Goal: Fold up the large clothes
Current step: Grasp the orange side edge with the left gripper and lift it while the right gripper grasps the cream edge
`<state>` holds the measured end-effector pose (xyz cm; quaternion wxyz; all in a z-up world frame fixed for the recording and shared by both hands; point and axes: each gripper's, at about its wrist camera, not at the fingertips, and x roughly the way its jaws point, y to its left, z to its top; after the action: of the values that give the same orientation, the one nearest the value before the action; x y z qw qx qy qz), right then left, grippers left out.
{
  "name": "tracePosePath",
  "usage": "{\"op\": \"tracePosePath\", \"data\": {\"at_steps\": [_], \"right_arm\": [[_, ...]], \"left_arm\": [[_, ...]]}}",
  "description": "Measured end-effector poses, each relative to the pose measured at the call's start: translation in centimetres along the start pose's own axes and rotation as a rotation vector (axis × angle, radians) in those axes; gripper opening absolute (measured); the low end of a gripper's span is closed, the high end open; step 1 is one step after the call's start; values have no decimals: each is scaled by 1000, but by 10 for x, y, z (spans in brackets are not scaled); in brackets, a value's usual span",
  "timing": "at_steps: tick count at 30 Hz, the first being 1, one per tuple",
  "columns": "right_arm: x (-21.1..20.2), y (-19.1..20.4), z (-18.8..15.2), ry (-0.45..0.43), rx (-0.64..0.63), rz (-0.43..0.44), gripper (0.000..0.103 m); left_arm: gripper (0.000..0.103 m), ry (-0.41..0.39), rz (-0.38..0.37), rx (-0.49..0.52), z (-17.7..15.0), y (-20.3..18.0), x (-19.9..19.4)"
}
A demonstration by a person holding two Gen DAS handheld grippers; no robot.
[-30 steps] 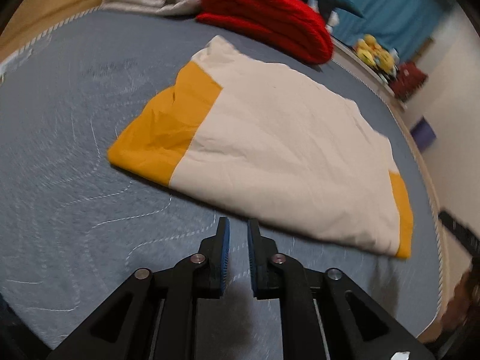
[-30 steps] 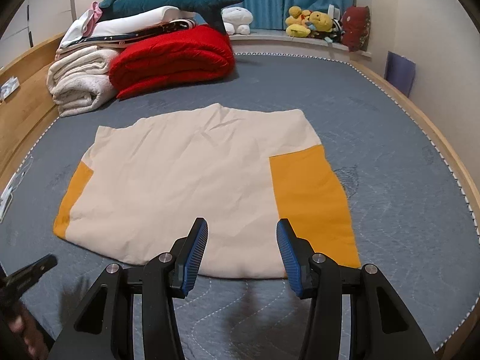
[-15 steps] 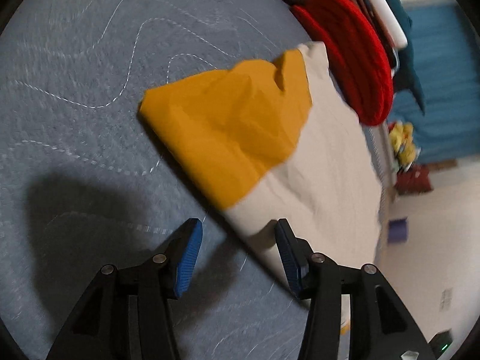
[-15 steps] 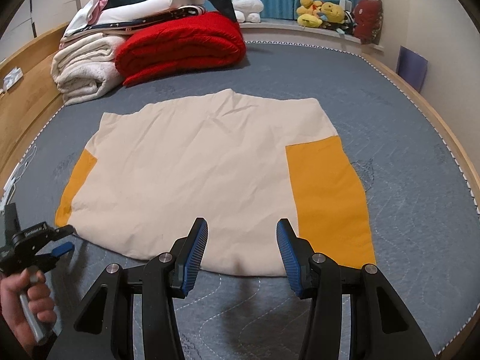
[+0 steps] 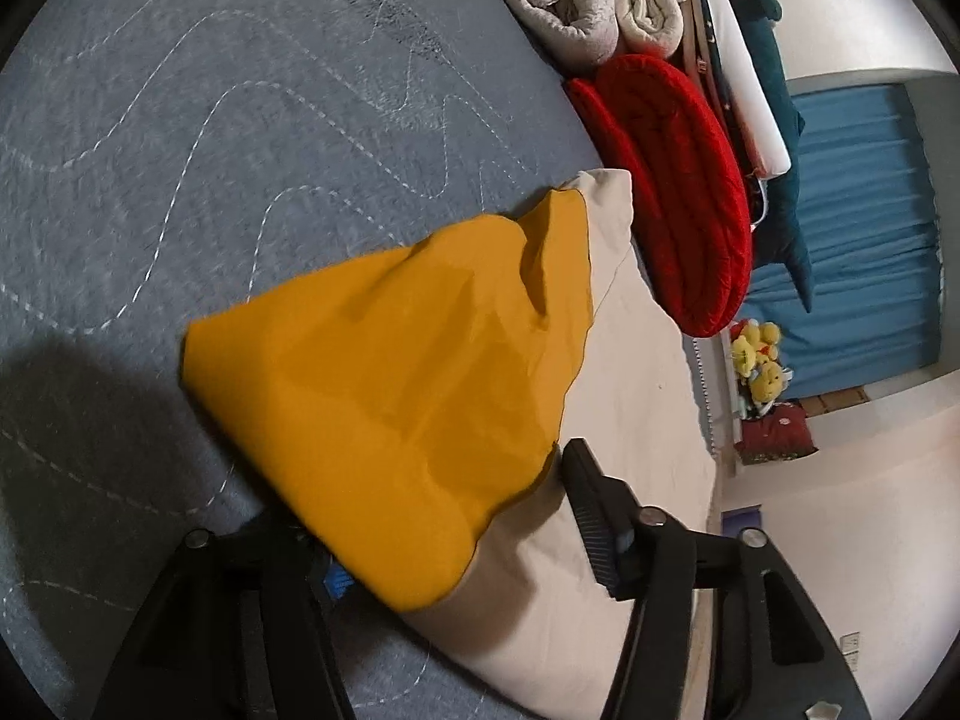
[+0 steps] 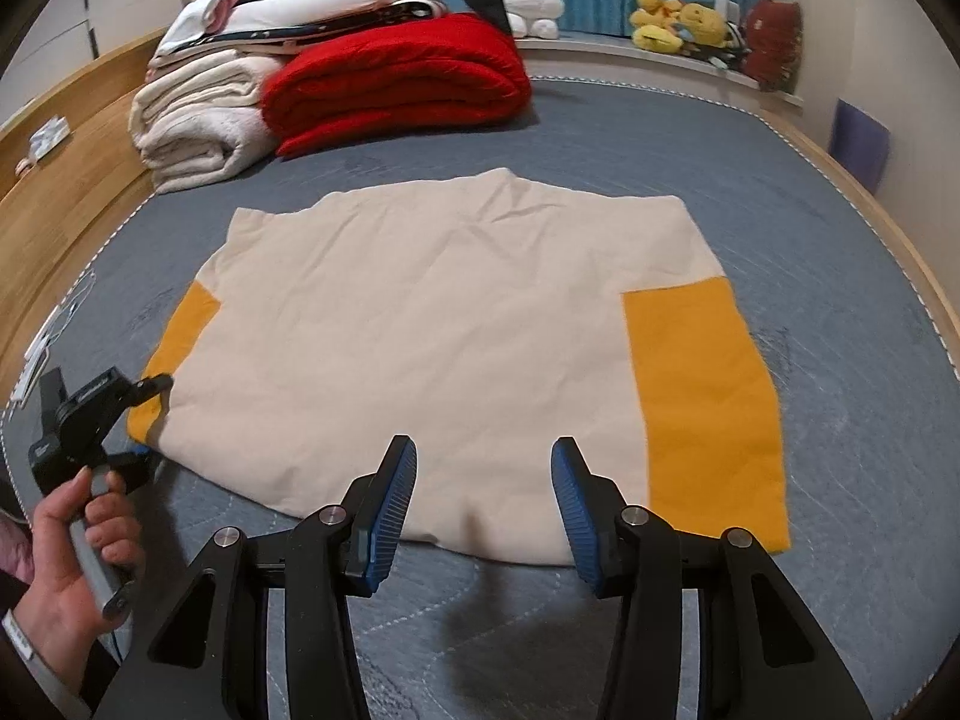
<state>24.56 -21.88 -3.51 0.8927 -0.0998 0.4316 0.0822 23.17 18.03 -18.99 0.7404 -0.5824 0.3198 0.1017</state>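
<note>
At far left of the right wrist view, the left gripper straddles the shirt's orange corner, jaws closing around the cloth, not yet pinching it. The shirt lies flat mid-frame on the bed (blankets upper left). At bottom centre, the right gripper hovers over the near hem, its gap narrowing with nothing gripped.

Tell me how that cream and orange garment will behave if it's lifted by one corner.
The garment will probably go floppy: it lies flat and creased on the bed, with no stiffness showing. It looks thin, so likely light for its spread. Its orange corner already drapes between the closing left tongs, so the rest would likely drag and sag.
</note>
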Motion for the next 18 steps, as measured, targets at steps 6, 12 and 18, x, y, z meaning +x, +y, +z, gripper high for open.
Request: {"op": "tracePosePath", "data": {"at_steps": [6, 12, 18], "right_arm": [[27, 23, 1, 8, -51, 42, 26], [75, 44, -3, 79, -101, 37, 19], [104, 37, -5, 181, -66, 47, 20]], "left_arm": [[9, -41, 30, 151, -5, -39, -21], [9, -66, 30, 261, -13, -86, -44], [9, -74, 57, 436, -28, -137, -53]]}}
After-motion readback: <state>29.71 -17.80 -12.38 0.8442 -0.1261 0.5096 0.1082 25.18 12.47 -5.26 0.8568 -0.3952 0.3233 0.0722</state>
